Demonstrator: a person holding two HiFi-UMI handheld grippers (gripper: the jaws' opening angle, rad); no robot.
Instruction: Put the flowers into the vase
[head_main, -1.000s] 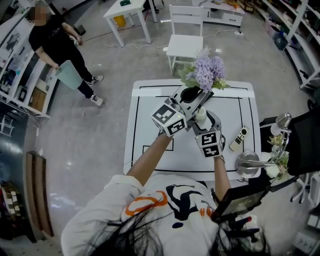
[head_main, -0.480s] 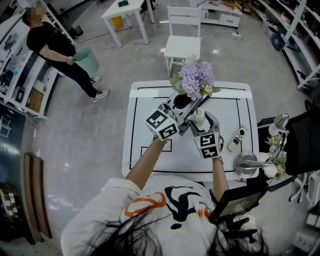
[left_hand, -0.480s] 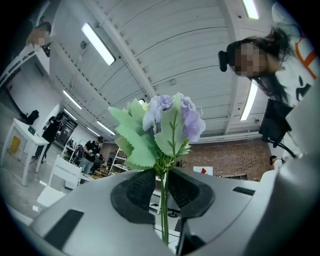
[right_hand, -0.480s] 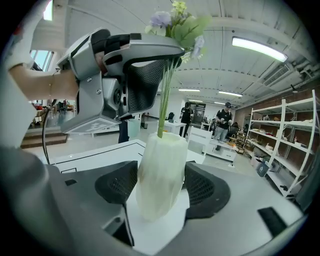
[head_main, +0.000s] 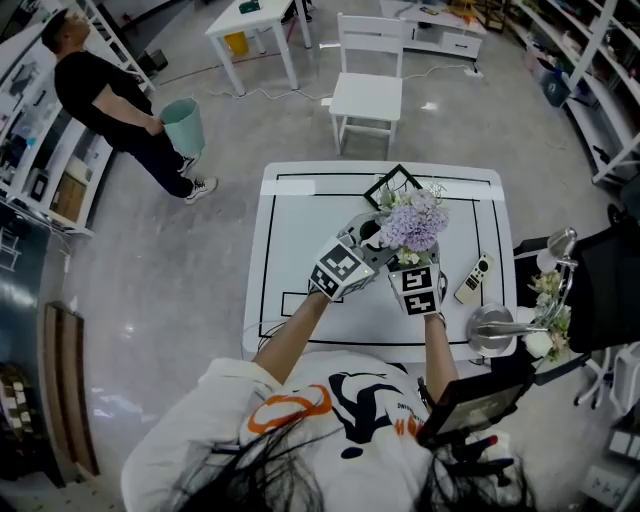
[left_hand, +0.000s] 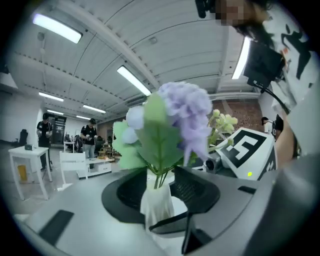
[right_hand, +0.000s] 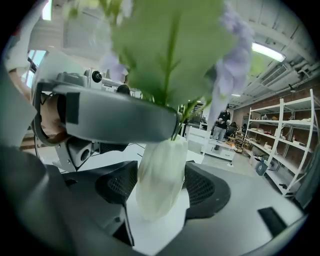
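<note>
Over the table (head_main: 300, 230), our right gripper (right_hand: 161, 192) clamps the vase (right_hand: 159, 167) — the left gripper (left_hand: 161, 192), just opening, loosely flanks the flowers (left_hand: 184, 117).

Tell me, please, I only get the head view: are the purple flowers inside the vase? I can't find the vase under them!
Observer: Yes. In the right gripper view the green stems go down into the mouth of a white vase.
Operator: Is something holding the vase up?
Observer: The right gripper is. In its own view its fingers press on both sides of the white vase.
</note>
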